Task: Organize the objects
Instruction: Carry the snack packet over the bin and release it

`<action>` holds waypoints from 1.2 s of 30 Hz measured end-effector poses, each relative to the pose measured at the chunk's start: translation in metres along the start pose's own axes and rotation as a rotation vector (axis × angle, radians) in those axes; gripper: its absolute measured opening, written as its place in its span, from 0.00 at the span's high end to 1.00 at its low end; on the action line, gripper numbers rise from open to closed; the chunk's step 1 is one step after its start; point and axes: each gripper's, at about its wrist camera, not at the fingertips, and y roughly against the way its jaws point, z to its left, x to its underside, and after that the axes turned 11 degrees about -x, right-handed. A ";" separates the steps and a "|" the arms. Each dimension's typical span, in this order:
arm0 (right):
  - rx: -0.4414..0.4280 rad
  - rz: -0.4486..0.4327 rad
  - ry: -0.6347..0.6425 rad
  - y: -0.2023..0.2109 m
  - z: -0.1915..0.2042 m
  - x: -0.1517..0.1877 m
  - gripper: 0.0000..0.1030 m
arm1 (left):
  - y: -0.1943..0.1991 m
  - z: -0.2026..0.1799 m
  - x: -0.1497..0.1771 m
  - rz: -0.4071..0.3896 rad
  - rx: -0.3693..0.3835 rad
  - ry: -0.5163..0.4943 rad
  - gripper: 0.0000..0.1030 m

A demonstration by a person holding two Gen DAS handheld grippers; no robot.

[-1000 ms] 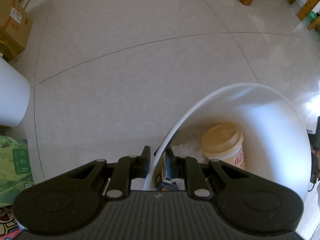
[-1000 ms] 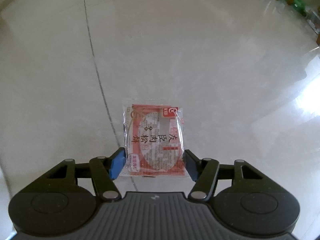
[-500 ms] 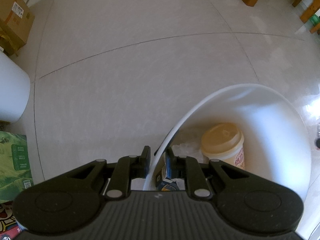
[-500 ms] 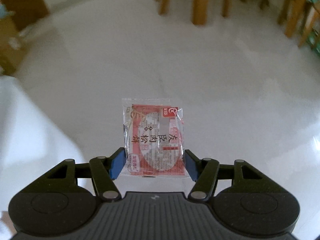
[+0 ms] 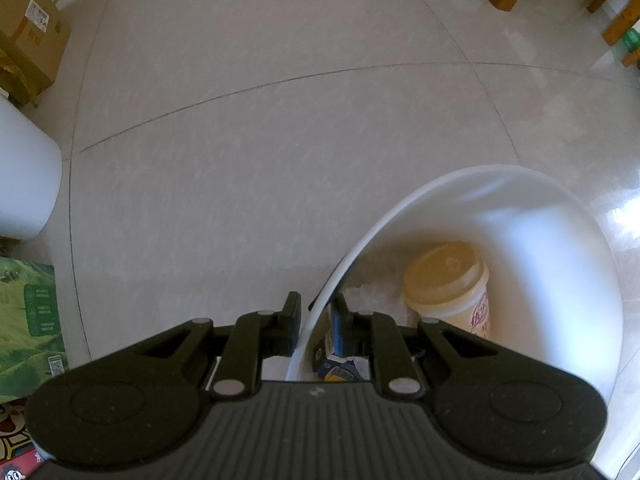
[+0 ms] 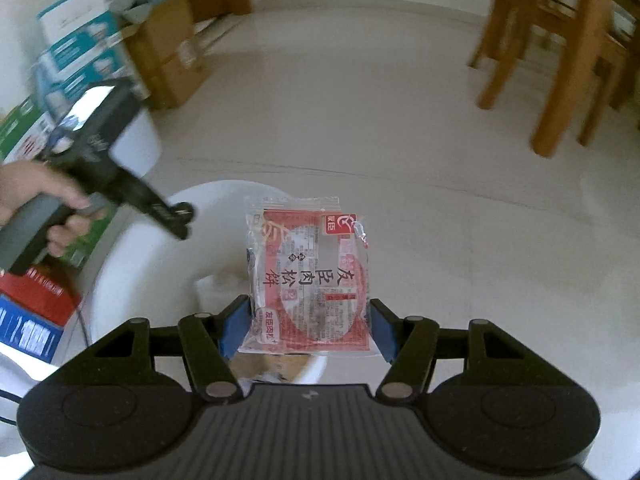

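My left gripper (image 5: pixel 316 316) is shut on the rim of a white plastic bucket (image 5: pixel 560 240) and holds it on the floor. Inside the bucket stands a beige lidded cup (image 5: pixel 448 280), with a small dark packet (image 5: pixel 332 368) below my fingers. My right gripper (image 6: pixel 308 324) is shut on a red and clear snack packet (image 6: pixel 308 276) and holds it above the bucket (image 6: pixel 144 264). The right wrist view also shows the left gripper (image 6: pixel 176 216) in the person's hand at the bucket's rim.
Cardboard boxes (image 5: pixel 28 40) and a white container (image 5: pixel 24 184) stand at the left, with a green box (image 5: pixel 28 320) below. Wooden chair legs (image 6: pixel 560 60) stand at the right. Stacked boxes (image 6: pixel 92 40) line the far left wall. The floor is pale tile.
My right gripper has swung left with the snack packet, from over bare floor to above the bucket. My left gripper has stayed shut on the bucket's rim, barely shifting.
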 end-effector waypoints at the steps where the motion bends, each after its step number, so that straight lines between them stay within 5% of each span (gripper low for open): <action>1: -0.010 0.013 0.016 -0.007 0.006 -0.005 0.34 | -0.001 0.000 0.000 0.000 0.001 0.001 0.87; 9: -0.079 0.072 0.035 -0.047 0.035 -0.008 0.33 | -0.001 0.002 0.001 -0.003 0.010 0.001 0.87; 14: -0.078 0.074 0.095 -0.057 0.055 -0.006 0.00 | -0.002 0.003 0.001 -0.002 0.012 0.003 0.87; 36: -0.029 0.079 0.002 -0.055 0.039 -0.002 0.00 | -0.001 0.002 0.001 -0.002 0.011 -0.001 0.87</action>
